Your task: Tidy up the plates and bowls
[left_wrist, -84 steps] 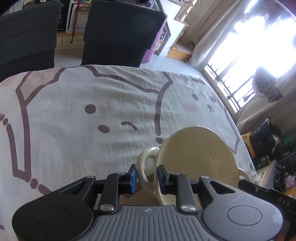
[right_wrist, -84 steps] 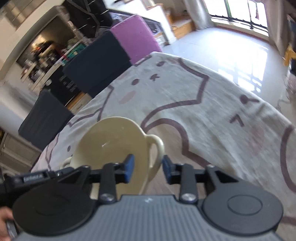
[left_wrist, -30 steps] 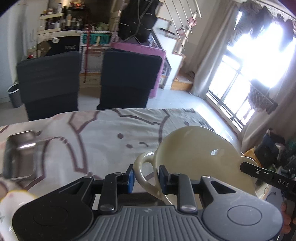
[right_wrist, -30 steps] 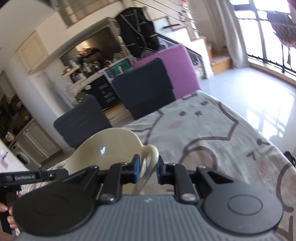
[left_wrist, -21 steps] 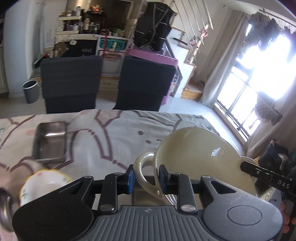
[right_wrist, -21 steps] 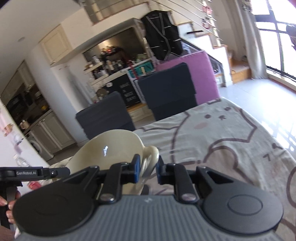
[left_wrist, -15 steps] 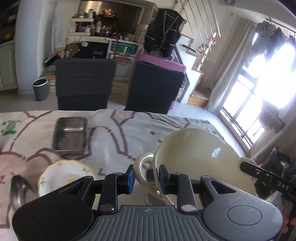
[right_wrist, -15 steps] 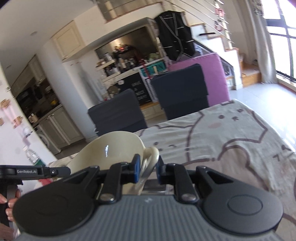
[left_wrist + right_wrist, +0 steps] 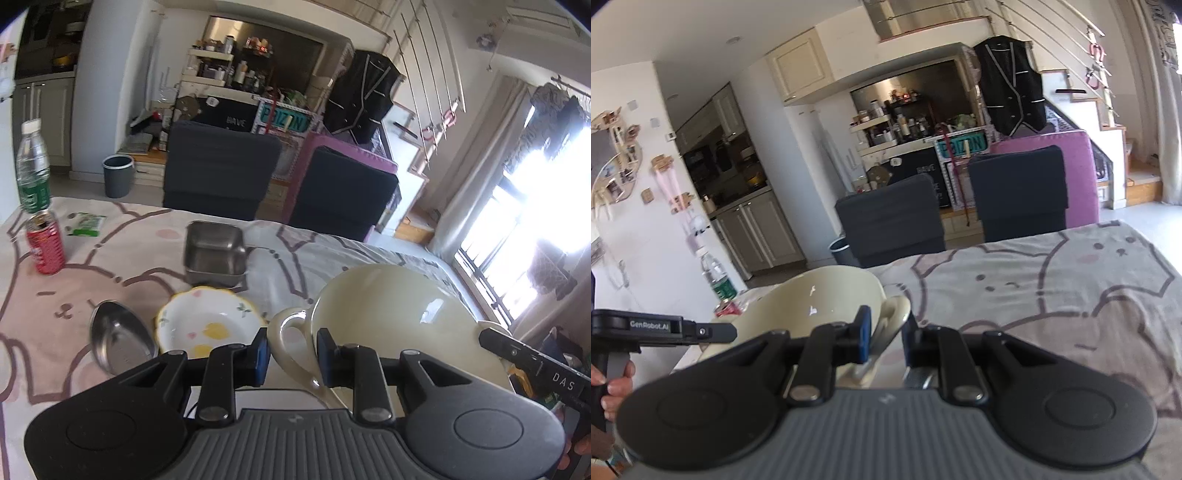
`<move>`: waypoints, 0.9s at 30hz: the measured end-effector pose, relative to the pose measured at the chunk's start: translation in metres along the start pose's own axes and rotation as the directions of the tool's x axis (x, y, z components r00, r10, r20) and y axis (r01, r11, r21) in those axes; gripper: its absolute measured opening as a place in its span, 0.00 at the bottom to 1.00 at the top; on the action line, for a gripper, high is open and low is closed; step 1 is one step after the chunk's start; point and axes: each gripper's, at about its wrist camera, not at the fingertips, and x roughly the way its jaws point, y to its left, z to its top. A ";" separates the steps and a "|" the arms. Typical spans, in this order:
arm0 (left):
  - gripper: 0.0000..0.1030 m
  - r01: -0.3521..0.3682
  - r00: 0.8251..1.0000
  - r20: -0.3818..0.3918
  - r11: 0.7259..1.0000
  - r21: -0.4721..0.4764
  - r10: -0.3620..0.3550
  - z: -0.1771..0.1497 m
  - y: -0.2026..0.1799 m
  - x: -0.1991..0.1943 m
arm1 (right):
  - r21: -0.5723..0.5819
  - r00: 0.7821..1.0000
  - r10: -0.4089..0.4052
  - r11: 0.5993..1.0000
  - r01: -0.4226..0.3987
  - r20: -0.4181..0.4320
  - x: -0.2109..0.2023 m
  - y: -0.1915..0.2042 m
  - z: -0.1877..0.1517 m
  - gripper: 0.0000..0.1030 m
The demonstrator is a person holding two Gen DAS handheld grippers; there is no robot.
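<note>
Left wrist view, left to right: red can (image 9: pixel 46 246), steel oval dish (image 9: pixel 120 341), floral bowl (image 9: pixel 208 321), steel tray (image 9: pixel 215 253), bare tablecloth (image 9: pixel 332 251) to the far edge. Left gripper (image 9: pixel 291 354) clamps one handle of the cream bowl (image 9: pixel 399 317), held above the table; right gripper (image 9: pixel 884 334) clamps the opposite handle (image 9: pixel 894 314). The bowl's underside is hidden.

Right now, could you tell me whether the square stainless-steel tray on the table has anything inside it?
No, the square stainless-steel tray shows only its bare metal bottom in the left wrist view, standing just beyond the flower-patterned white dish.
</note>
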 end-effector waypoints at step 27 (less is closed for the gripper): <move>0.27 -0.056 0.995 -0.087 0.997 -0.053 0.051 -0.070 0.077 0.004 | -0.030 0.968 0.033 0.999 -0.042 -0.248 0.018 0.044 -0.064 0.21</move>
